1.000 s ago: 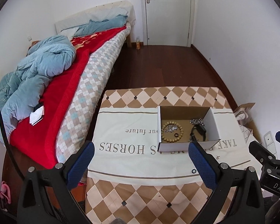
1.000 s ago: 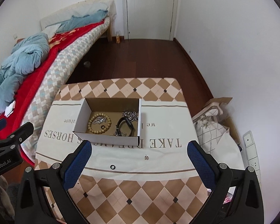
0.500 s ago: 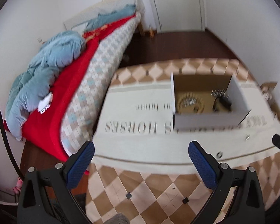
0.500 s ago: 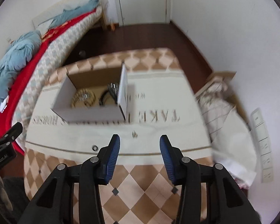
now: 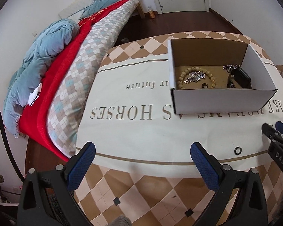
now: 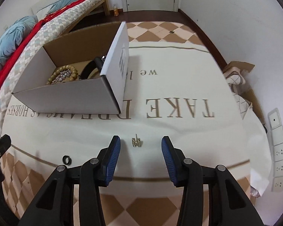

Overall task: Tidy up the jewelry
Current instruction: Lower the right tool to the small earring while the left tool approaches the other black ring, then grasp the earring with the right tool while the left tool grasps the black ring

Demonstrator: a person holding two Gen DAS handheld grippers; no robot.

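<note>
A white cardboard box (image 5: 217, 99) stands on the printed tablecloth and holds a wooden bead bracelet (image 5: 196, 75), a silver chain (image 5: 231, 67) and a black watch (image 5: 240, 77). A small gold-and-silver earring (image 6: 136, 142) lies on the cloth in front of the box (image 6: 66, 96). My right gripper (image 6: 141, 139) hovers low over it, jaws closing, with the earring between the blue pads (image 6: 115, 150) but not touched. A black ring (image 6: 66, 159) lies to its left, also visible in the left wrist view (image 5: 237, 150). My left gripper (image 5: 141, 150) is wide open above bare cloth, nothing between its fingers.
A bed (image 5: 69, 60) with a red cover and a blue quilt runs along the table's left side. A wall, a power strip (image 6: 278, 150) and a bag (image 6: 237, 79) lie off the table's right edge. The right gripper's tip (image 5: 273, 133) shows at the left view's right edge.
Both grippers have come down close to the table. The right jaws have narrowed from wide open and now straddle the earring. The left jaws stay wide.
</note>
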